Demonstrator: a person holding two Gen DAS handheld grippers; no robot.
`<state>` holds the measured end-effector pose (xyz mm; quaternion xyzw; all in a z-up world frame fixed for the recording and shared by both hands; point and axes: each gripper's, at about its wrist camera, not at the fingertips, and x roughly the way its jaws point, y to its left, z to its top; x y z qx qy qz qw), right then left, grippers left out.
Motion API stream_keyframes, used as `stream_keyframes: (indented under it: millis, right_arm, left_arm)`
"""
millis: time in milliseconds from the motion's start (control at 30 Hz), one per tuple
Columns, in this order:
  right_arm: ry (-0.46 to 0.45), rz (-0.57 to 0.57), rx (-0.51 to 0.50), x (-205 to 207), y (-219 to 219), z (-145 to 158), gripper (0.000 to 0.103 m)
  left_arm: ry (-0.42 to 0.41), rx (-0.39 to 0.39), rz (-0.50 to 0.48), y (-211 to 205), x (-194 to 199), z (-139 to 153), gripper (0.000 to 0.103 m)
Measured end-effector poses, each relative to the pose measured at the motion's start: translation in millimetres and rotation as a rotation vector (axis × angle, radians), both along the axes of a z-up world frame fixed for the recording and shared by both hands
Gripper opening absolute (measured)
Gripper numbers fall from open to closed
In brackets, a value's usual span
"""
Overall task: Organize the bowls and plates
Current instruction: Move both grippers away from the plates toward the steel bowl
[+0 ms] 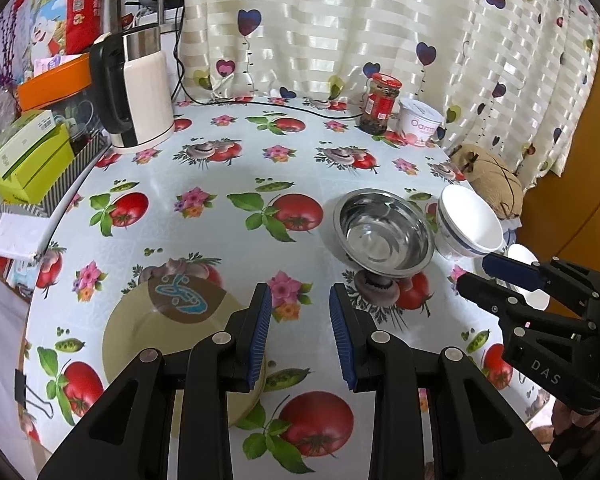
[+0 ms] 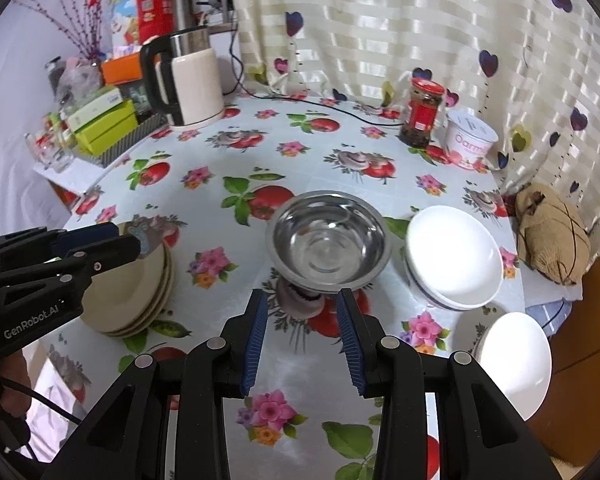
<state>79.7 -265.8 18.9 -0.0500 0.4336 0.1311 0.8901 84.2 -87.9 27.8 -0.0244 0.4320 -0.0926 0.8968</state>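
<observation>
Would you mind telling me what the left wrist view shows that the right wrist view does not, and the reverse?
Only the left wrist view shows the binder clip on the tablecloth edge. Only the right wrist view shows that the beige plates form a stack, and the whole white plate. Both show the steel bowl, white bowls and kettle.

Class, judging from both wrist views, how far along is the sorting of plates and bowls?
Done: beige plates are stacked, and white bowls are nested. In hand: nothing; left gripper and right gripper are open and empty. Left: the steel bowl and one white bowl sit alone.
</observation>
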Motion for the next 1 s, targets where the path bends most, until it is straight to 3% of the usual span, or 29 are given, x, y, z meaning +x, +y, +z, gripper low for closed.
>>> stream_keyframes:
  millis: [667, 1000]
  right_arm:
    - [0.039, -0.028, 0.008, 17, -10, -13, 0.035]
    - [0.080, -0.058, 0.064, 30, -25, -27, 0.035]
  left_arm:
    - [0.025, -0.009, -0.014, -6, 18, -13, 0.031]
    - [0.061, -0.074, -0.022, -6, 37, -28, 0.031]
